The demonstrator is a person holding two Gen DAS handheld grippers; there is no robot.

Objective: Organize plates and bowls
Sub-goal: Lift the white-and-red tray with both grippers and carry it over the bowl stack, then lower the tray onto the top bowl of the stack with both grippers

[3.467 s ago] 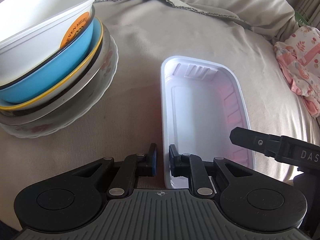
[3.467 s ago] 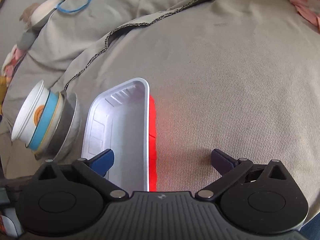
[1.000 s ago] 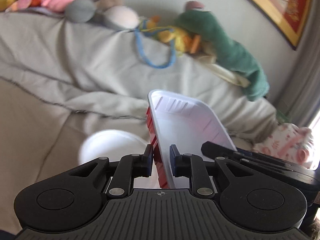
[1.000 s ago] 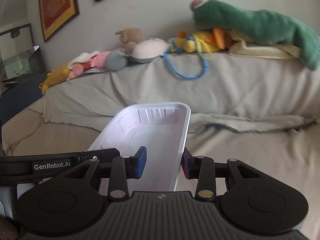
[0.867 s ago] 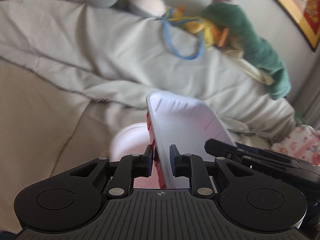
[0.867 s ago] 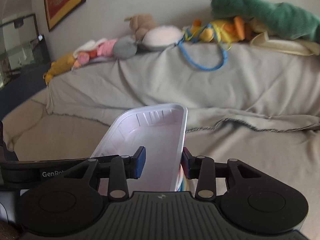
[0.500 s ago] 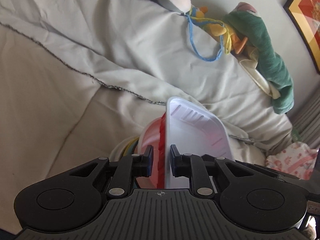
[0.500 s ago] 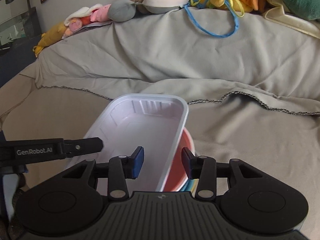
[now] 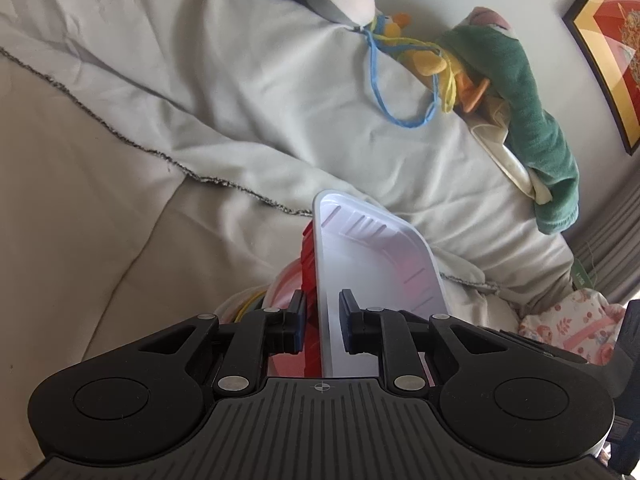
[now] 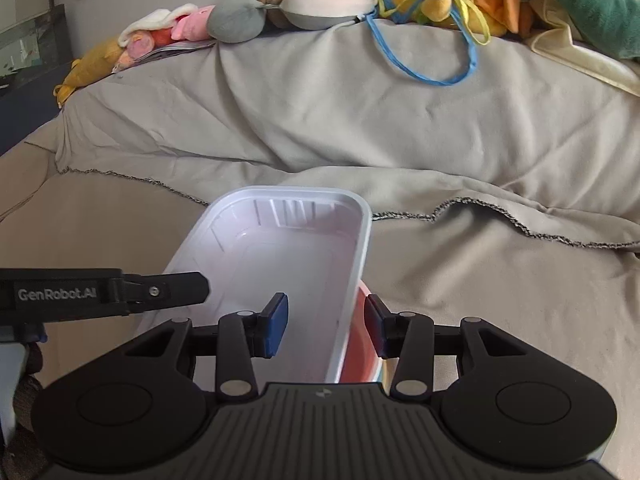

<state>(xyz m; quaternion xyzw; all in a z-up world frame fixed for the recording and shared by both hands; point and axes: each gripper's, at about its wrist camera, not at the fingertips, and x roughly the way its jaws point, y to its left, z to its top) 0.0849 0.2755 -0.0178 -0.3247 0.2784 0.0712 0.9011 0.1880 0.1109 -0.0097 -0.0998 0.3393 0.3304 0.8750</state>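
A rectangular tray (image 9: pixel 372 256), white inside and red outside, rests tilted on top of a stack of bowls (image 9: pixel 280 288) on the sofa seat. My left gripper (image 9: pixel 322 320) is shut on the tray's left wall near the close end. In the right wrist view the tray (image 10: pixel 288 256) lies over the topmost bowl (image 10: pixel 364 344), whose rim shows below it. My right gripper (image 10: pixel 324 324) straddles the tray's right wall with both pads clear of it. The left gripper's finger (image 10: pixel 160 290) reaches in from the left. The lower bowls are mostly hidden.
A grey cover (image 10: pixel 440 140) drapes the sofa seat and back, with a frayed hem (image 10: pixel 520 228) behind the tray. Plush toys (image 10: pixel 320 0) and a blue cord (image 10: pixel 424 72) line the backrest. A pink patterned cloth (image 9: pixel 568 320) lies at the right.
Both grippers came down with the tray and set it on the bowl stack. The right gripper's jaws parted off the tray's wall. The left gripper kept its hold.
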